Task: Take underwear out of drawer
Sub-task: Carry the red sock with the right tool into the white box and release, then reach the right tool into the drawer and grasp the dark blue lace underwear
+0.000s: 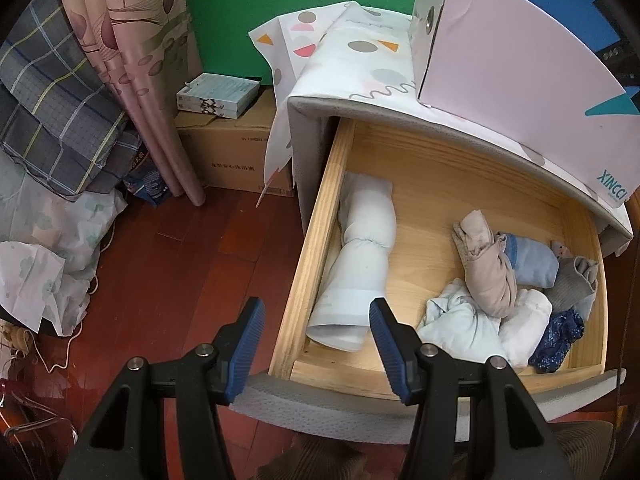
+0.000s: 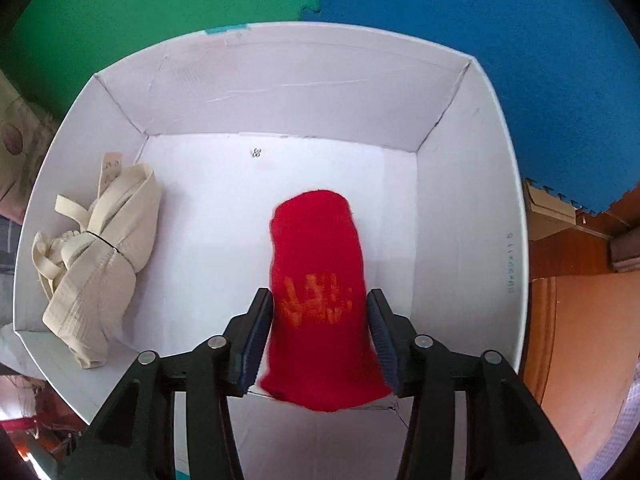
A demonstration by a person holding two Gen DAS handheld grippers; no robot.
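Your right tool (image 2: 320, 336) straddles the red rolled underwear (image 2: 318, 280) over the white box's (image 2: 460, 128) near wall, pads barely spread, so lifting now may drag it out, while your left tool (image 1: 316, 340) hovers spread and empty above the drawer's (image 1: 320, 240) front left corner.

Wooden drawer (image 1: 316, 216) holds rolled garments (image 1: 492, 264); white box (image 2: 280, 80) holds seemingly two more
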